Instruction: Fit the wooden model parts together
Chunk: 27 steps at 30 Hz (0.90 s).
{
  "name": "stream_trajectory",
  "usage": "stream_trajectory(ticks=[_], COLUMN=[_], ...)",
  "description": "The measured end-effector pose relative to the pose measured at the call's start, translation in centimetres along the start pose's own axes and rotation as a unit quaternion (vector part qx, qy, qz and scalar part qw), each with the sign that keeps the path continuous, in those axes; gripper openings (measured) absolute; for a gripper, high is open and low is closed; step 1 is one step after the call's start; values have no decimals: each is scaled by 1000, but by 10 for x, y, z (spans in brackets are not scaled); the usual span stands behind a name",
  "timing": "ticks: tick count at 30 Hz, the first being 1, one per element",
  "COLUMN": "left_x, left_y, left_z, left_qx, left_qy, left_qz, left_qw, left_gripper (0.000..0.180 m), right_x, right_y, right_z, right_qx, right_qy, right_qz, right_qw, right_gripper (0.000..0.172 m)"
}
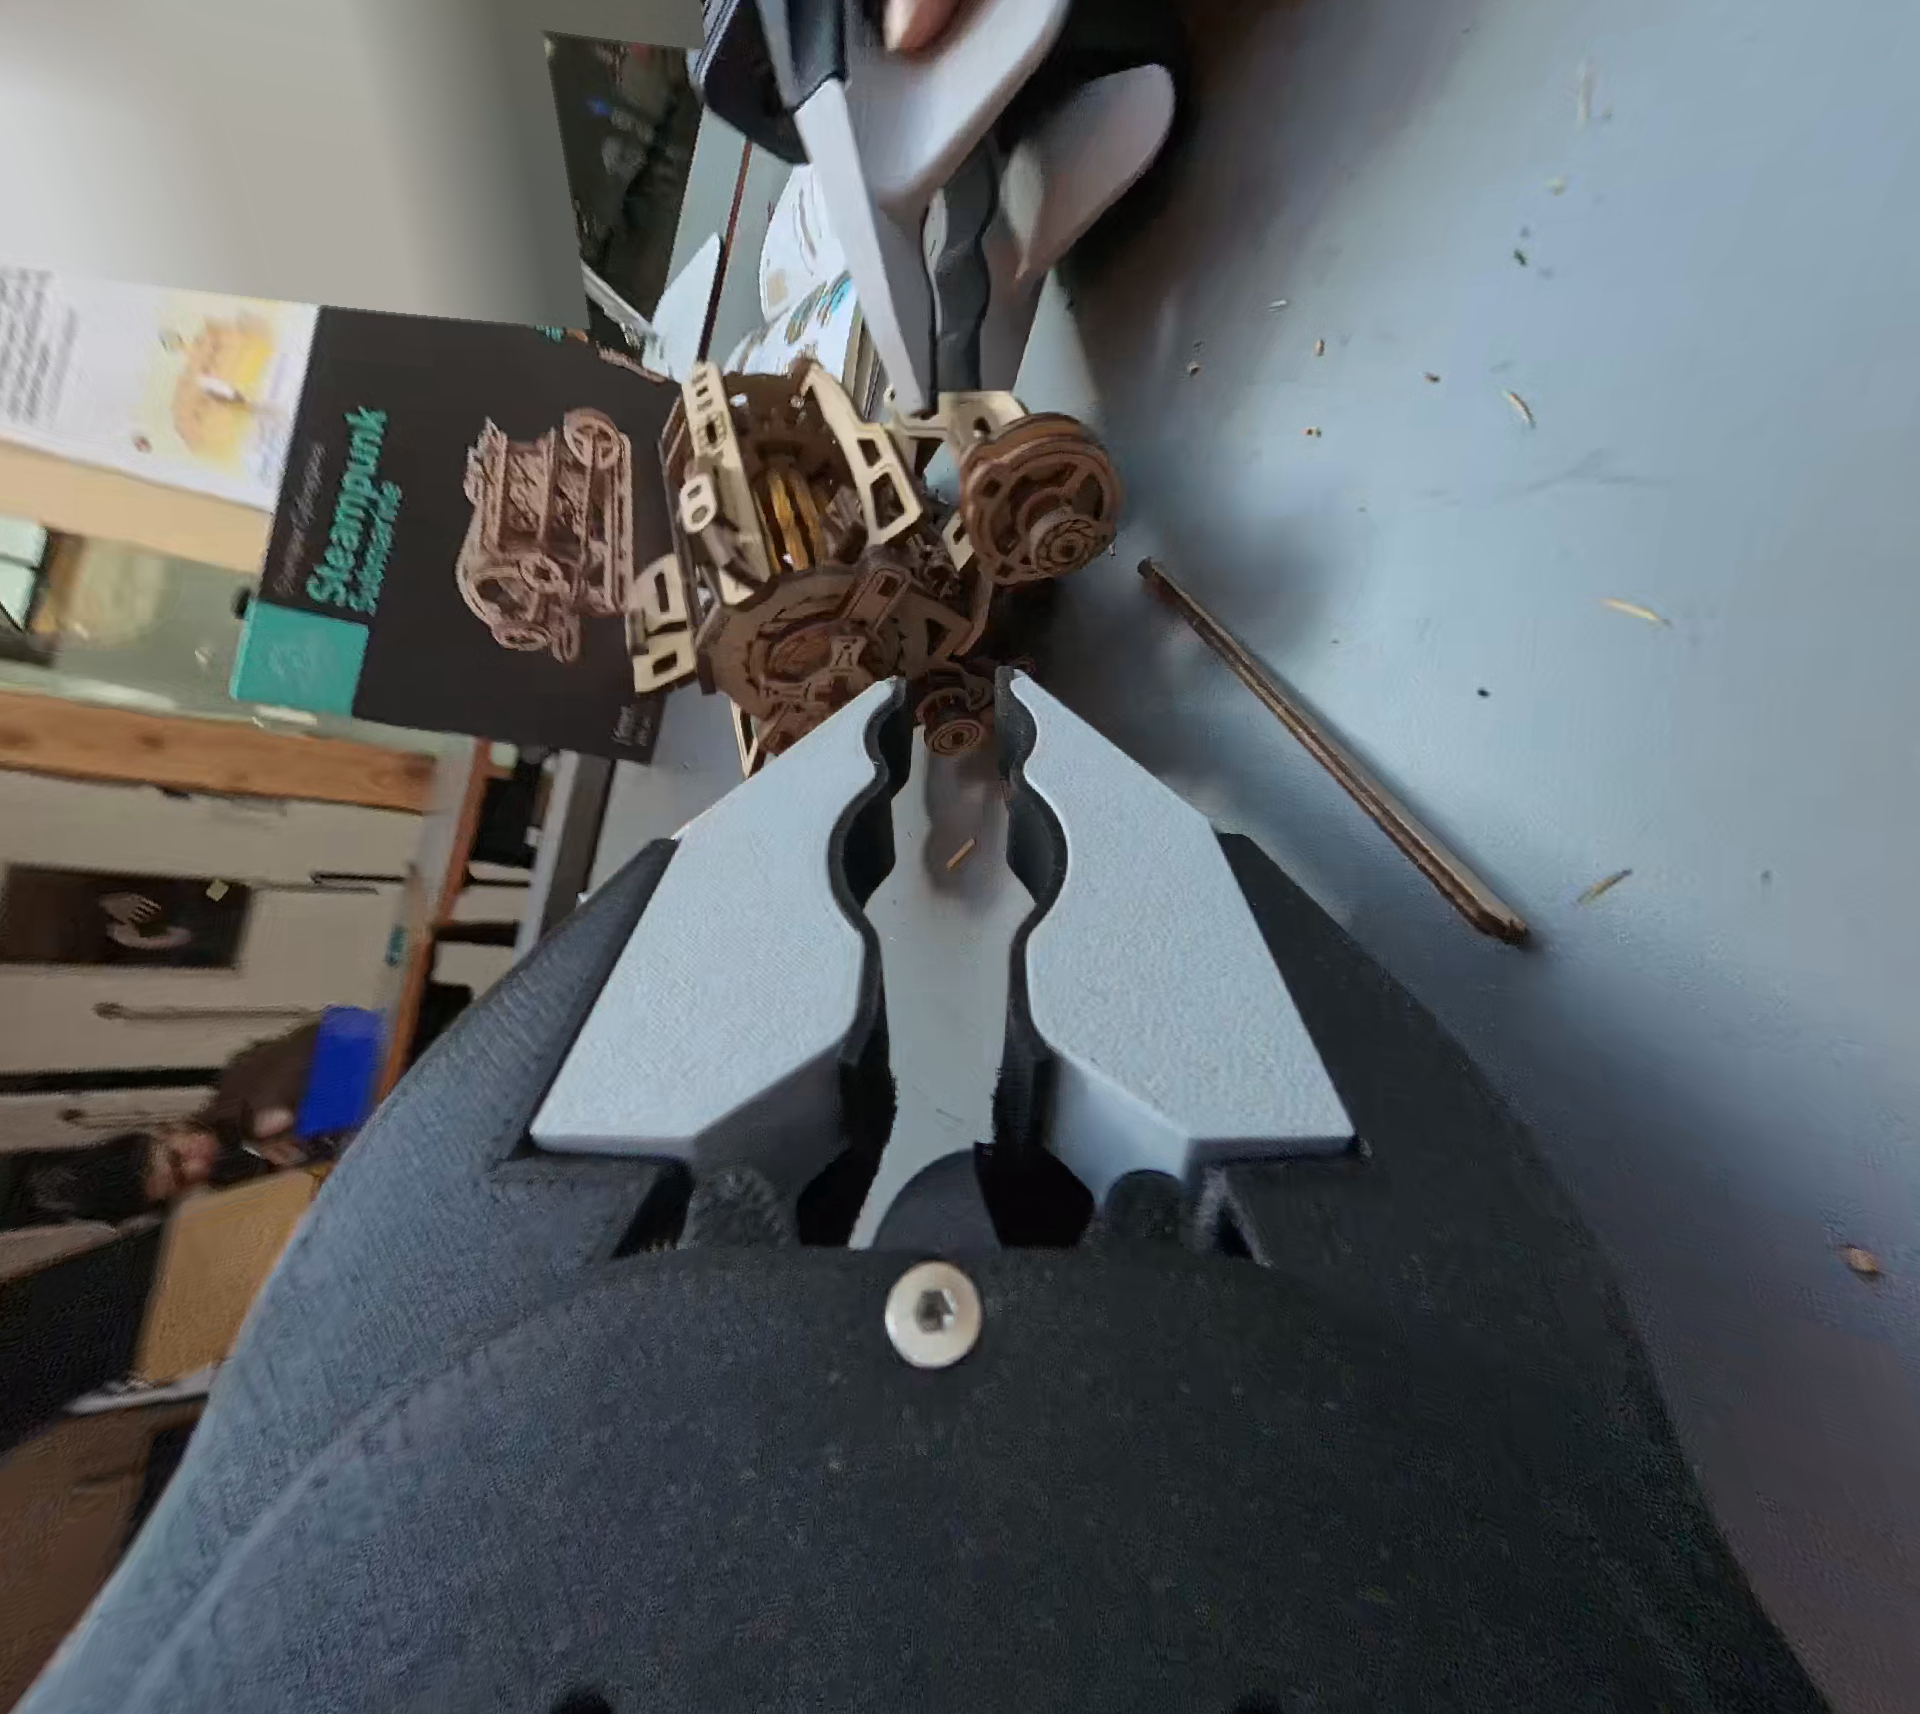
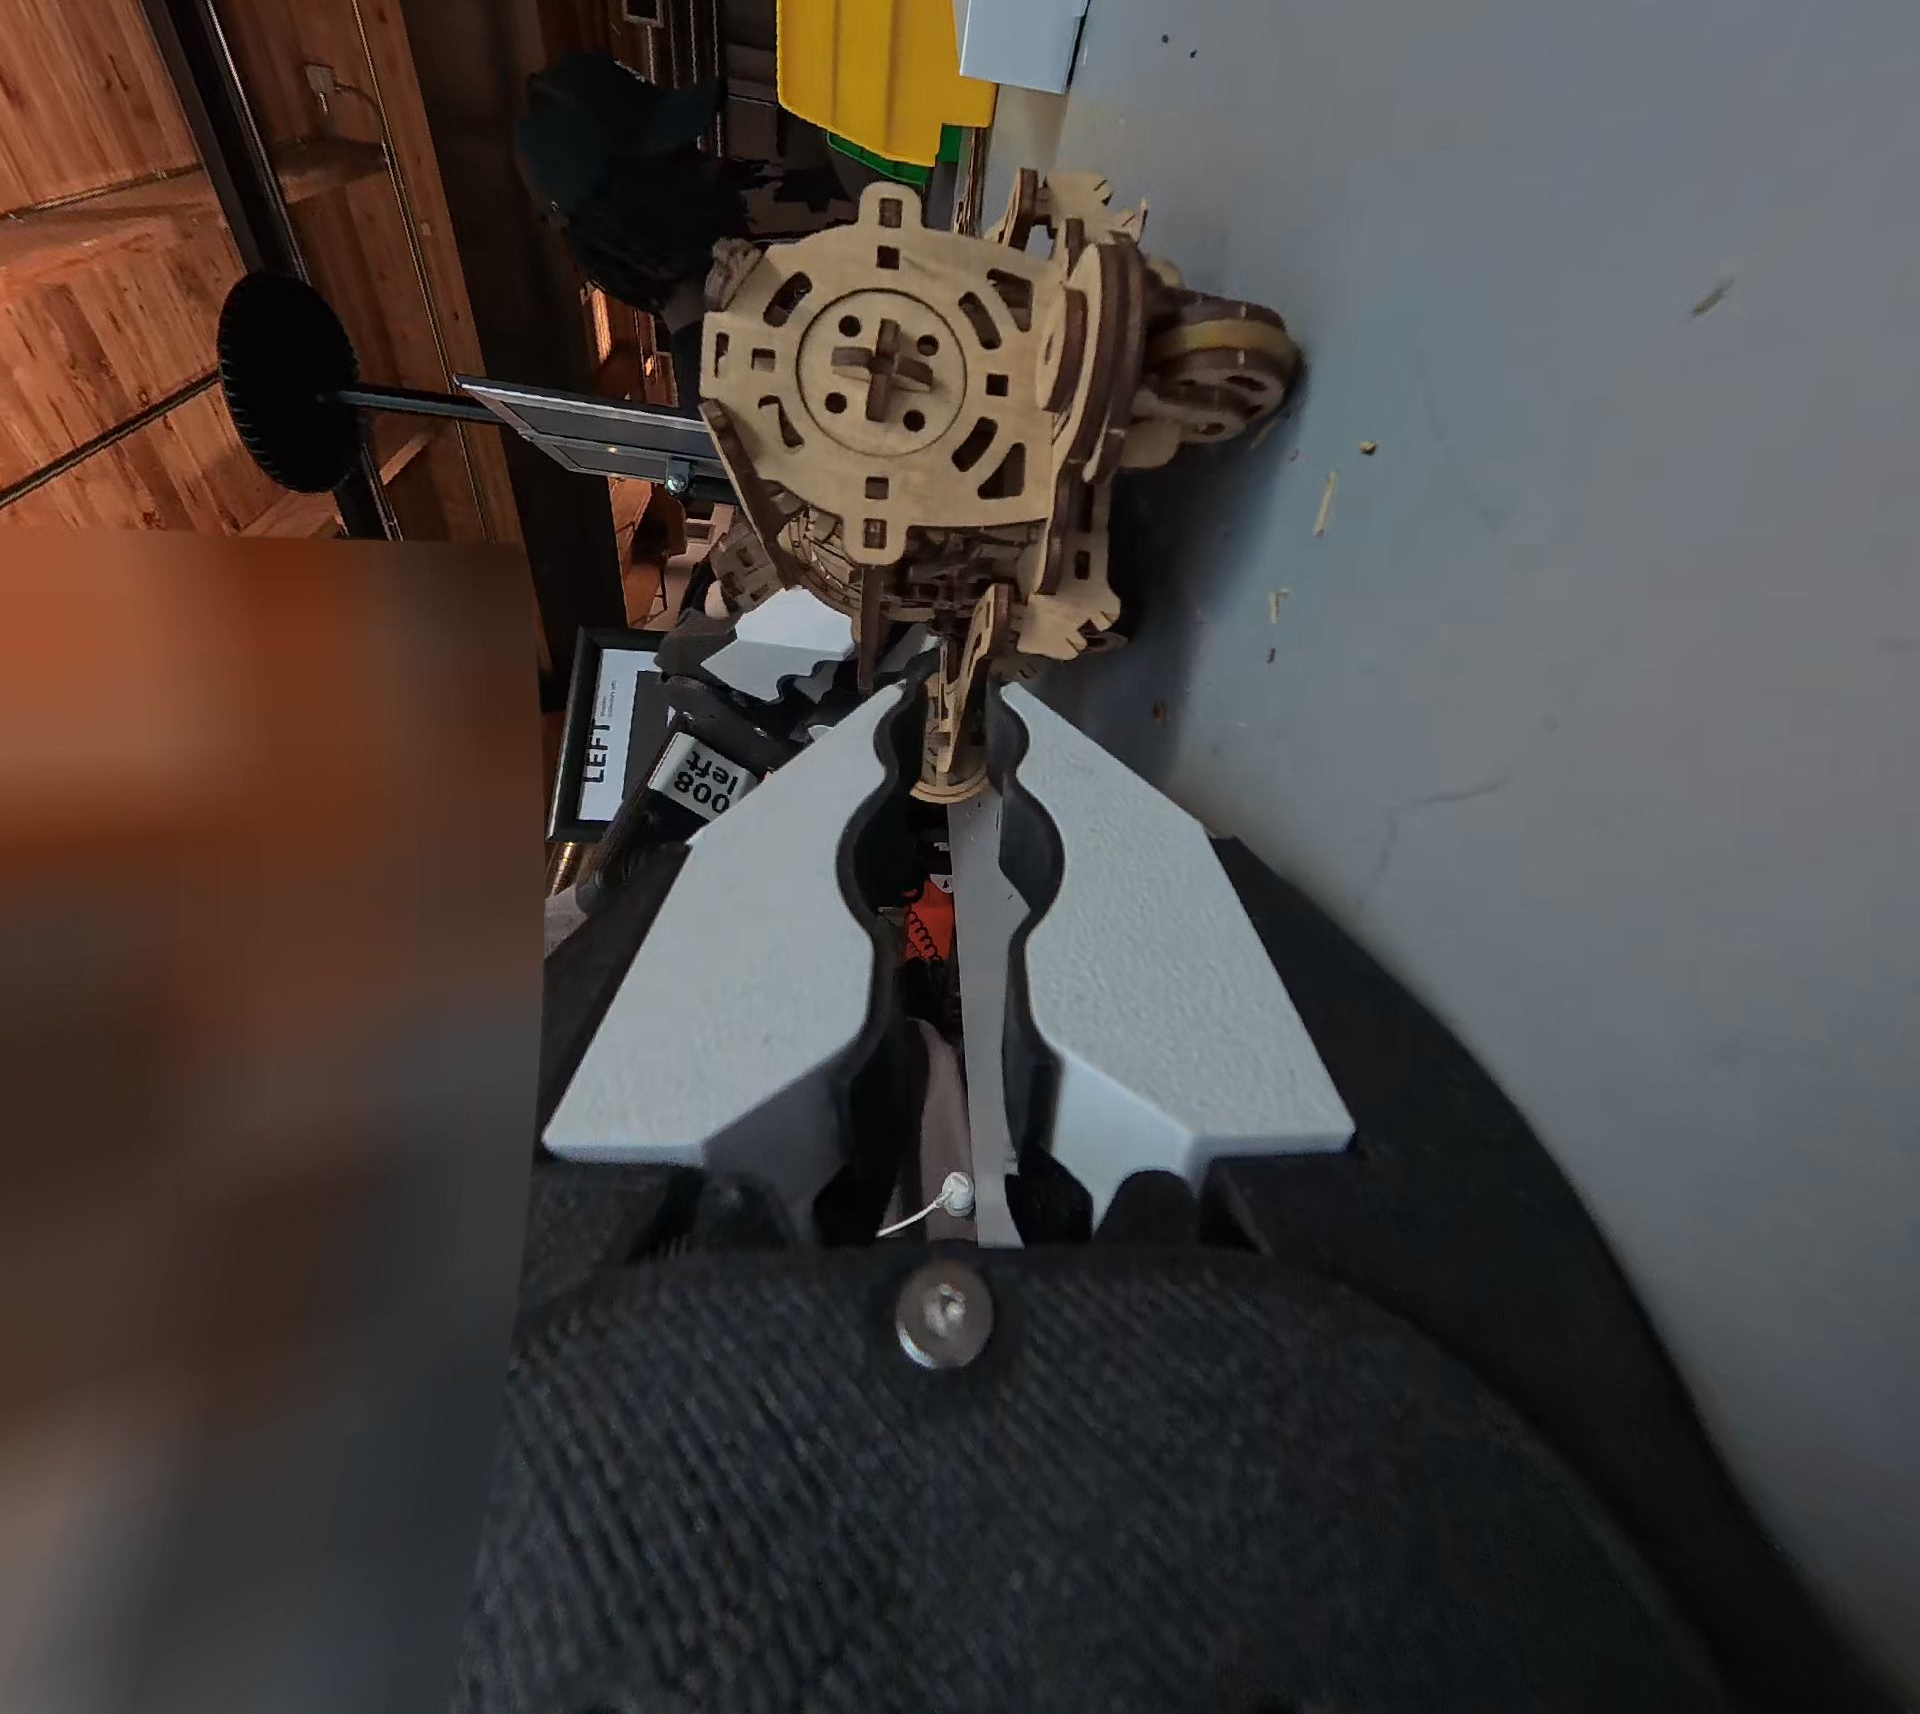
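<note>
Both grippers (image 1: 951,708) (image 2: 961,729) narrowly parted, clamped on wooden model (image 1: 831,542) between them.

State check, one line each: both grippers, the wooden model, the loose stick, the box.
Left gripper: jaws around a small dark wheel; contact unclear.
Right gripper: shut on a pale wheel.
Wooden model: partly assembled, wheel touching the table.
Stick: lying flat, loose.
Box: standing upright behind.

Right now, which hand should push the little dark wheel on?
Probably the left gripper: its fingers sit either side of the little dark wheel. The right gripper is busy pinching the wooden model.
</note>
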<state>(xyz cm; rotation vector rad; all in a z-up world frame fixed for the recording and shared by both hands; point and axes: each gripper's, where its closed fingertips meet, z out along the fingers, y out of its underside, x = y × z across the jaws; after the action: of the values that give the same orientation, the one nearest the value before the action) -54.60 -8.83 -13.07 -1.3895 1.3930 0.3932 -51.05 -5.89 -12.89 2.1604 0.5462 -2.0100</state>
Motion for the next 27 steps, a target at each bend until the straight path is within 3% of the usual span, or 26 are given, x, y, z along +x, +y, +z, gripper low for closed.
stream_trajectory(ticks=[3, 7, 10, 12, 15, 17, 18, 21, 25, 27], left_x=[-1, -12, -10, -3, 1, -4, -5, -2, -3, 0], left_y=[7, 6, -2, -9, -16, -11, -7, 6, 0, 0], left_z=[-5, -12, -11, -8, -1, 1, 1, 2, 7, 10], left_qx=[-39, -60, -74, -75, -30, 7, 16, -6, 11, 4], left_qy=[38, 52, 92, 120, 151, 148, 144, 123, 134, 137], left_qz=[-203, -435, -540, -619, -741, -793, -805, -806, -828, -830], left_qw=[978, 897, 833, 772, 654, 590, 575, 579, 544, 540], left_gripper=[16, 8, 3, 1, 3, 0, 0, 5, 8, 7], right_x=[-1, 0, 0, 1, 0, 1, 1, 1, 2, 1], right_y=[2, 6, 7, 8, 9, 9, 9, 9, 9, 9], right_z=[1, 3, 4, 4, 5, 5, 6, 7, 7, 8], right_qx=[-6, -16, -23, -27, -30, -34, -36, -37, -41, -41], right_qy=[0, 3, 6, 9, 8, 8, 8, 8, 7, 7], right_qz=[-3, -2, 2, 1, 6, 5, 5, 2, 0, 0], right_qw=[1000, 1000, 1000, 1000, 999, 999, 999, 999, 999, 999], right_gripper=[11, 12, 13, 12, 12, 11, 11, 6, 3, 3])
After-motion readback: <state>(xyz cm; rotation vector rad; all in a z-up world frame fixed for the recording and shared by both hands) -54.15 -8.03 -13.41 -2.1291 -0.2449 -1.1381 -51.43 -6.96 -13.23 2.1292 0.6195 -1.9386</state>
